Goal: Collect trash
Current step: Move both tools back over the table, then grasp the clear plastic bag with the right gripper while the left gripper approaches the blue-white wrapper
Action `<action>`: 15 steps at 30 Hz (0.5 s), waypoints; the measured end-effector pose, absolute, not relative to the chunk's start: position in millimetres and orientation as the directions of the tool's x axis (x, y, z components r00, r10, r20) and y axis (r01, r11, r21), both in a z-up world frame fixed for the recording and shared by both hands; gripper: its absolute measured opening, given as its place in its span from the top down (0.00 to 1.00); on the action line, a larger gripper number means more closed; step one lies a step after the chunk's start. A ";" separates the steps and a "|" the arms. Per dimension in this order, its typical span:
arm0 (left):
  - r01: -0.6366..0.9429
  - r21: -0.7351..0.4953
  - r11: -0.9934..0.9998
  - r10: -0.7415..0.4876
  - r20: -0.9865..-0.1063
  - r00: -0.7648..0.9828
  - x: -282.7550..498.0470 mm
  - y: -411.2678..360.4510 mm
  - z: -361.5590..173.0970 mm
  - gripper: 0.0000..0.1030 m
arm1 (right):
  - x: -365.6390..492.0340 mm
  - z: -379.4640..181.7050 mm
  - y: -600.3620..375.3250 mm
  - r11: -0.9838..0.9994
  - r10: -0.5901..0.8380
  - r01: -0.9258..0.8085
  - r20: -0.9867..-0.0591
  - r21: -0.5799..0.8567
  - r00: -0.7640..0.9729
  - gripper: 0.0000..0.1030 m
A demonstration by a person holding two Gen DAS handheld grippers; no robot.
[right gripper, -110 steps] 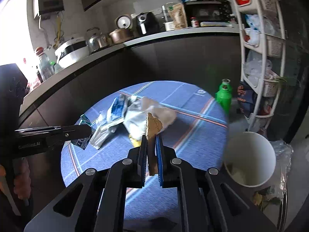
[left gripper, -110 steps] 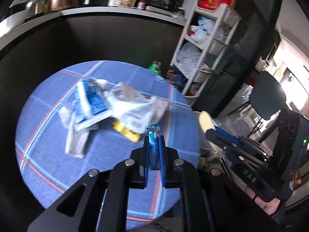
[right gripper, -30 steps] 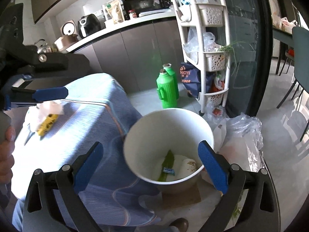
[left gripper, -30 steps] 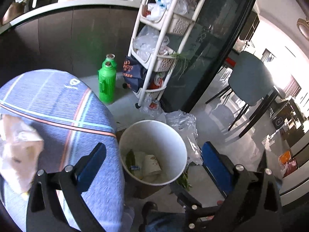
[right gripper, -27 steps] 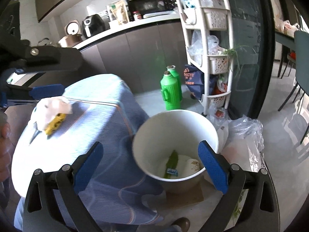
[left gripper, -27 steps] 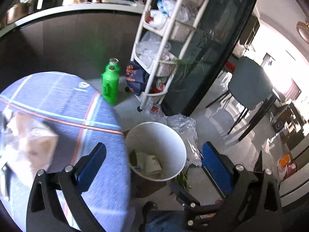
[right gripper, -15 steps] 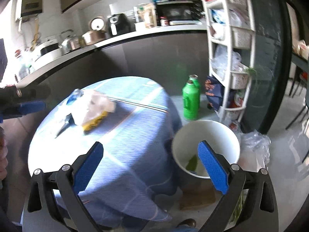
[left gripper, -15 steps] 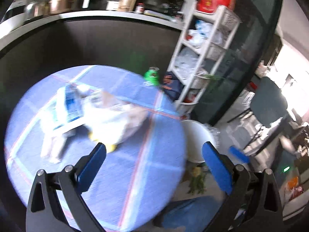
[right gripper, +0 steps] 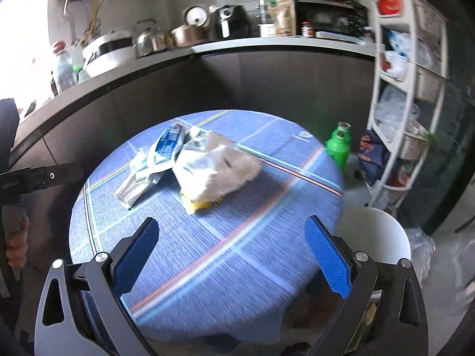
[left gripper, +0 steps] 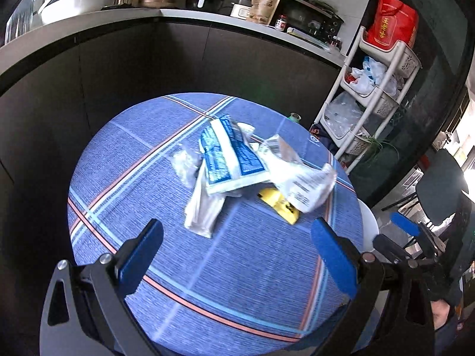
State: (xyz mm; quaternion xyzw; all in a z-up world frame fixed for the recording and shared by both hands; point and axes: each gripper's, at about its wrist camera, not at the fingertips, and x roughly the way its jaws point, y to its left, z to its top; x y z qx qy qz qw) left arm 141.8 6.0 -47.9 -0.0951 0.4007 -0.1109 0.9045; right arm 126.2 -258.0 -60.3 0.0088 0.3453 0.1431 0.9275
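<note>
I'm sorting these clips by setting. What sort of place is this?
Most likely a home kitchen with a dining corner: a counter carrying a rice cooker and an air fryer, a storage rack, and a round table with wrappers.

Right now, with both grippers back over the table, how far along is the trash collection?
Partly done. Both the left gripper and the right gripper are open and empty, so nothing is in hand. Left on the blue tablecloth: the blue-and-white packet, the crumpled white bag, the yellow wrapper under it and a clear wrapper. The white bin stands beside the table.
</note>
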 end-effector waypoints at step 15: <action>0.200 -0.259 0.945 -0.327 -0.726 0.605 219.0 -2.7 -66.1 0.14 | 231.1 -80.6 -203.7 0.940 0.254 -0.340 -0.688 0.012 0.680 0.08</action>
